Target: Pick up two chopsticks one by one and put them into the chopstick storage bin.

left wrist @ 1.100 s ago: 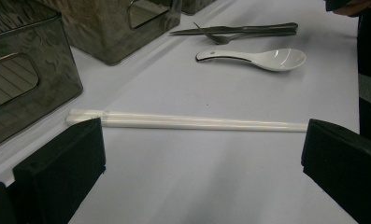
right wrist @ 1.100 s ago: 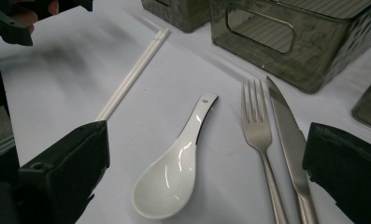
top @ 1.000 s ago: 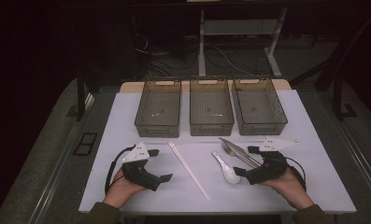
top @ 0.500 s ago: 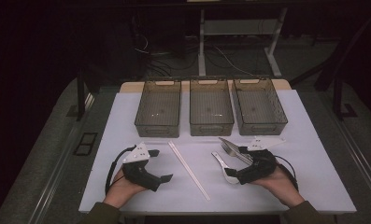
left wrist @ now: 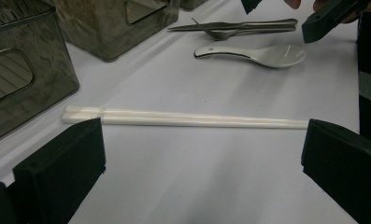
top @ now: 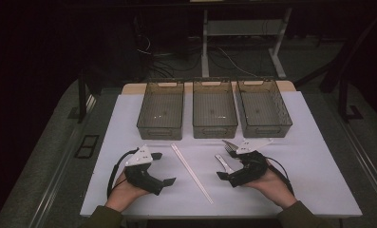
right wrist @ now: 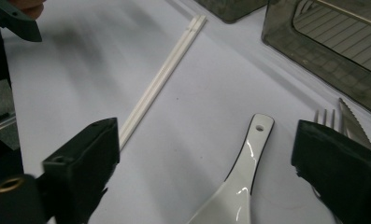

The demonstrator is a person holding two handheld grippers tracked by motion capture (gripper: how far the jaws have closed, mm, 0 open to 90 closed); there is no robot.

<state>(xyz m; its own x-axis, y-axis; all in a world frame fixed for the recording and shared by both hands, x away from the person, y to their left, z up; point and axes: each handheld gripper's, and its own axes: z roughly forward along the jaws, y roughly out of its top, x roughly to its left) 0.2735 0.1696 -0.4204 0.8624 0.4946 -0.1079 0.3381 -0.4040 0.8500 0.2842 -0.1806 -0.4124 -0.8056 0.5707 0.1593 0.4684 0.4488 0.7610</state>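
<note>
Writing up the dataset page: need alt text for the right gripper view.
The right gripper, black jaws open, straddles a glossy white ceramic spoon on the white table. A white chopstick pair lies left; a metal fork and smoky plastic bins right.

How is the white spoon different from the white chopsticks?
The spoon is one piece, with a wide scooped bowl and a hole at its handle end; the chopsticks are a pair of thin straight sticks lying side by side. The chopsticks look longer than the spoon. The spoon lies between the open jaws of the right gripper beside a fork; the chopsticks lie alone in front of the left gripper. Both are white, glossy and flat on the table.
</note>
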